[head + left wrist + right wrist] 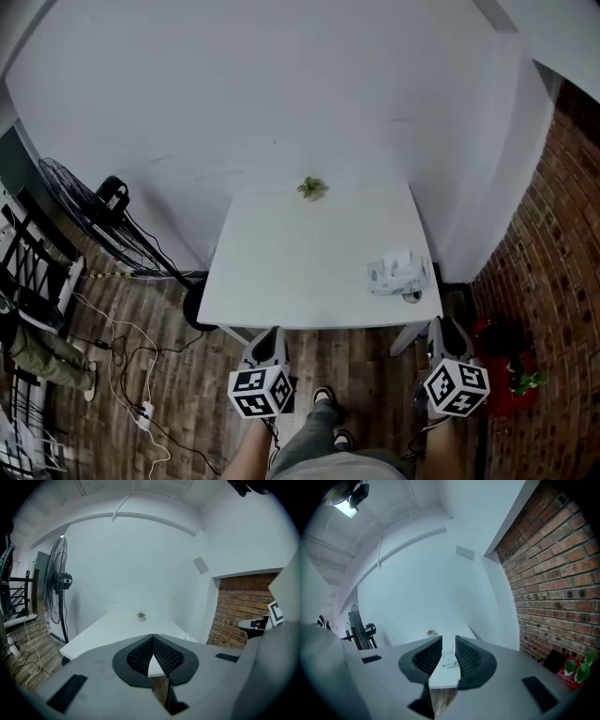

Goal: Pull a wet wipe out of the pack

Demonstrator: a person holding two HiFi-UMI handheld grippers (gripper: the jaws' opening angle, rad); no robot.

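Below us, a white surface [300,262] stands ahead, and we hold both tools short of its near edge, over the wooden floor [169,375]. Our left claw [269,336] is clenched, its tips meeting with nothing between them. Our right claw [448,328] is released, with a narrow gap between its jaws, and grasps nothing. The wet wipe pack [398,275] lies near the surface's right front corner, just ahead of the right claw and well apart from the left one. A small plant [312,187] sits at the far edge.

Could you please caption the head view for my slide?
Left gripper and right gripper hover before a table bearing a wipe pack.
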